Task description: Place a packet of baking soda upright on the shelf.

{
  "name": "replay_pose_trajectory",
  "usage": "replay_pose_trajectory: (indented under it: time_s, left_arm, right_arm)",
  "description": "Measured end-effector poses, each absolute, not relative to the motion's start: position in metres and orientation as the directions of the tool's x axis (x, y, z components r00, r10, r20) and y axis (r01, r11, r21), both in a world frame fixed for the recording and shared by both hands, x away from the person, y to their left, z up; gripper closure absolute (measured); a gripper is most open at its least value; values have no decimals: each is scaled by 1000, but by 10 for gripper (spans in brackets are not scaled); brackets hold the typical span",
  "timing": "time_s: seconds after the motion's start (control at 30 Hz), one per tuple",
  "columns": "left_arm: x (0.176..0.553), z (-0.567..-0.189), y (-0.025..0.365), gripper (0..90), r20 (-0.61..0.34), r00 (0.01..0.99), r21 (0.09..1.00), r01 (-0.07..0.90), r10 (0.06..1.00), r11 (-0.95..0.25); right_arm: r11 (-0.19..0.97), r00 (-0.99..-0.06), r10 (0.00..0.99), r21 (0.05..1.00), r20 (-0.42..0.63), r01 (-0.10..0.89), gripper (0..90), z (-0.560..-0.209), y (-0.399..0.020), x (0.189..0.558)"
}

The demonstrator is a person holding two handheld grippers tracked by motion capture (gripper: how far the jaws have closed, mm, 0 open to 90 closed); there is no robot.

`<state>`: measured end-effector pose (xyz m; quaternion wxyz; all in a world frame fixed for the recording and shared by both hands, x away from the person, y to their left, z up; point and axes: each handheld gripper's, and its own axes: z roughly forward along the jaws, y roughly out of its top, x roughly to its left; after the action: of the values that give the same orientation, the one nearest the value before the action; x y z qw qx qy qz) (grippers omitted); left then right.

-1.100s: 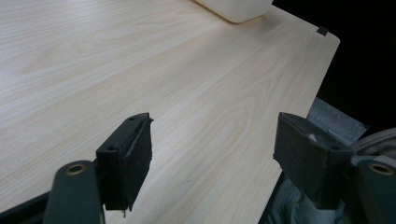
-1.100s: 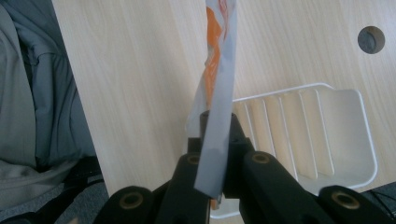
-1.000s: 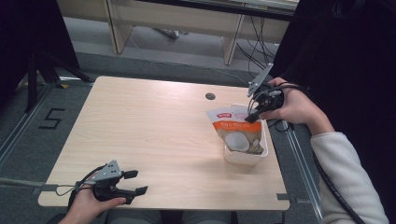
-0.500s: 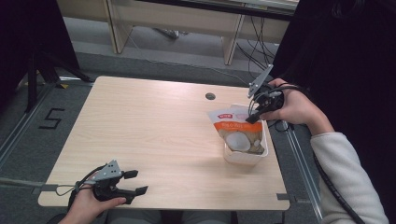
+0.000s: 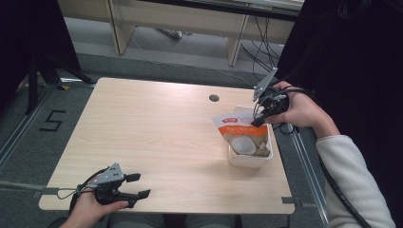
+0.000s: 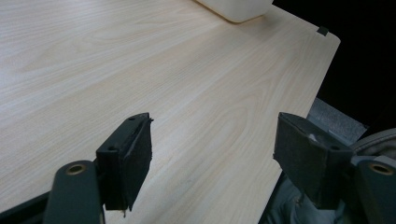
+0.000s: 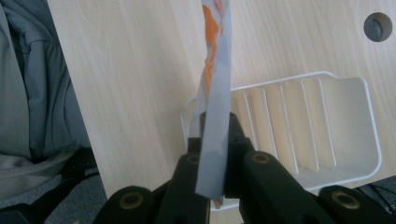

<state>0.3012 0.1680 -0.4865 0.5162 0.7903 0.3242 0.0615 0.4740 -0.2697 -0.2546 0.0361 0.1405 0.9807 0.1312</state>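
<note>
Pouch [image 5: 242, 134] pinched by right hand-held gripper [image 5: 259, 116] over tray [image 5: 250, 160]; left hand-held gripper [image 5: 138, 186] apart, wood table [image 5: 157, 123].

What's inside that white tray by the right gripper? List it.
The white tray holds an orange-and-white snack bag, its top edge pinched by the right gripper. The bag covers most of the tray's floor, so anything beneath is hidden.

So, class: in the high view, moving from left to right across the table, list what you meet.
left gripper → cable hole → orange-and-white packet in the white tray → right gripper
</note>
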Motion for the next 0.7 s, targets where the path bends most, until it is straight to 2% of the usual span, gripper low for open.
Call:
replay_pose_trajectory:
  time_s: [0.7]
  left_arm:
    - [301,-487,167,271,-245,778,854,456,578,-251]
  right_arm:
    - [923,-955,295,269,-35,275,900,-263,-272,474]
